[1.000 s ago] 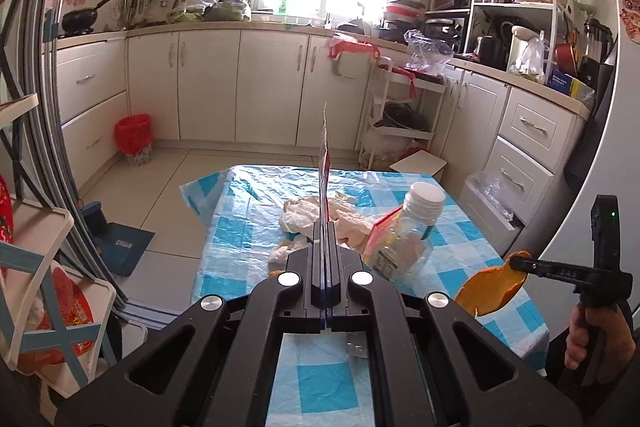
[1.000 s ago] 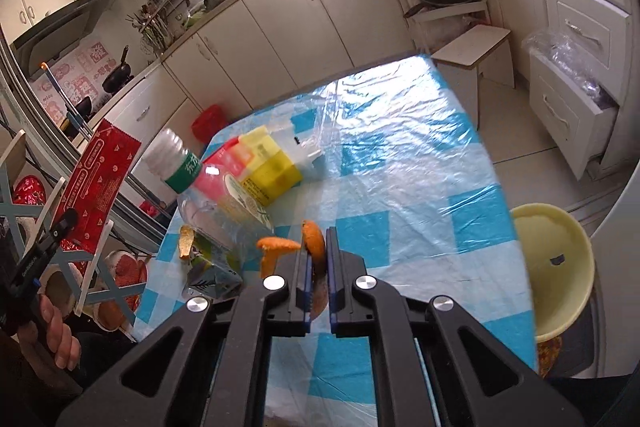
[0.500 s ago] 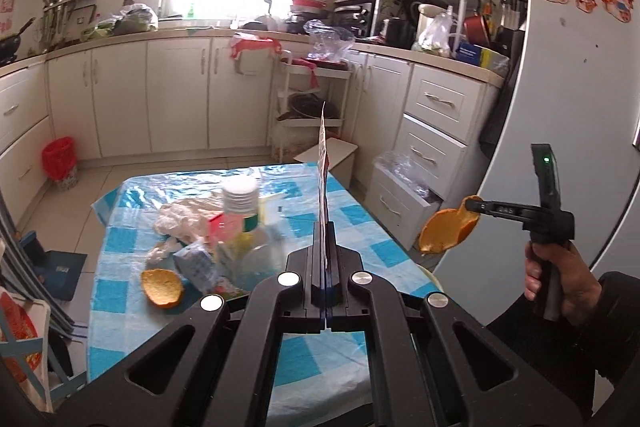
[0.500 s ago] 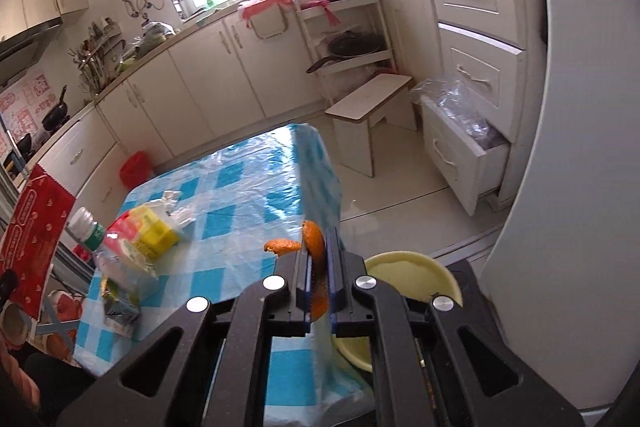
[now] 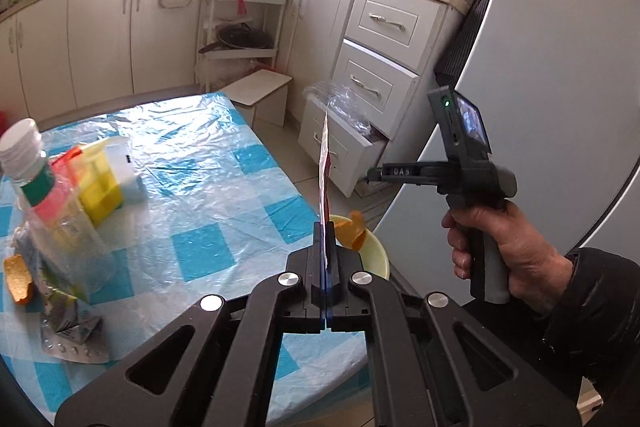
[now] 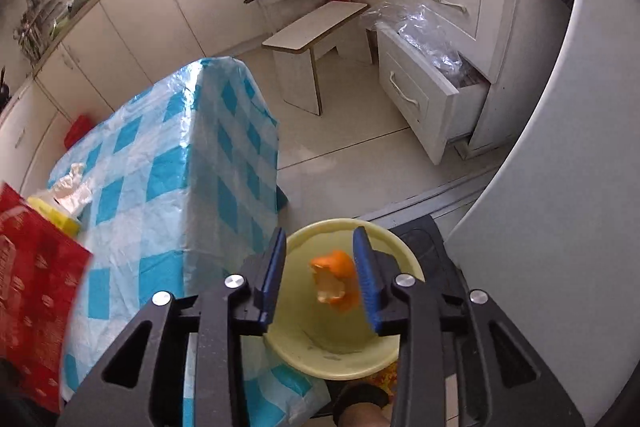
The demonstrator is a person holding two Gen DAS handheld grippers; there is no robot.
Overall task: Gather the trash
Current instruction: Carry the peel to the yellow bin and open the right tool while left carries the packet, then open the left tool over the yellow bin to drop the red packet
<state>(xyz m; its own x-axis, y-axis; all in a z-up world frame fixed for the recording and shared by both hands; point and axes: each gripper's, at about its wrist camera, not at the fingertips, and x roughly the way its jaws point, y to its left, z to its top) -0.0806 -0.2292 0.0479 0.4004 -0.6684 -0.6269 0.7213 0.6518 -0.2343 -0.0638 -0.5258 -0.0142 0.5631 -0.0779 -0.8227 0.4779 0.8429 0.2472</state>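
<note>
My left gripper is shut on a flat red wrapper, held edge-on over the table's right edge; the wrapper also shows red at the left of the right wrist view. My right gripper is open above a pale yellow bin on the floor beside the table. An orange peel is between the open fingers, falling into the bin. In the left wrist view the peel is over the bin.
The blue-checked table holds a plastic bottle, a yellow box, another orange peel and a blister pack. A stool, an open drawer and the fridge stand around.
Both grippers swung right from the table toward the bin. My right gripper opened and let go of the orange peel, which is dropping into the bin.
</note>
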